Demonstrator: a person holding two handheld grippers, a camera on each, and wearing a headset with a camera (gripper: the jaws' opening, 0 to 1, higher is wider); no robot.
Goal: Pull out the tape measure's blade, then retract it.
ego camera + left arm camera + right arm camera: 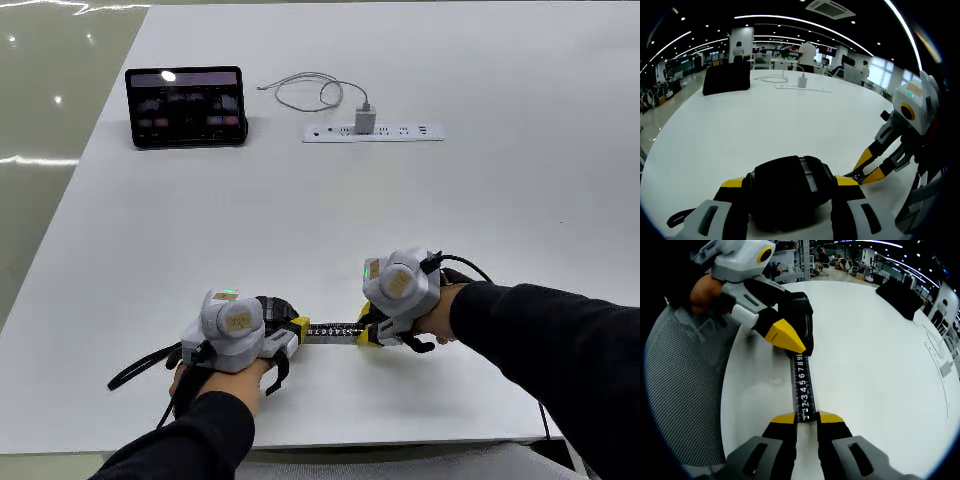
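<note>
A white desk carries the work, and all of it sits close to the near edge, a little left of the middle; the black, rounded plastic tape measure case is clamped between the yellow-tipped jaws of the left gripper, which press on both its flanks; a short run of white steel blade with black numerals lies flat on the desk between the two tools; the right gripper has its jaws pinched on the blade's free end, yellow tips meeting across the strip.

The danger, as I judge it, is in that pinch; the grip is narrow and on smooth metal, so a harder pull could let the tip slide out, and the spring would whip the blade back into the case. If the right hand drifts off the line of the blade, the strip may twist or kink where it leaves the housing. The rounded case could also roll within the left jaws if the pull rises off the desk. On the return, letting go outright would slam the hook against the mouth of the case; walking it back looks safer.
</note>
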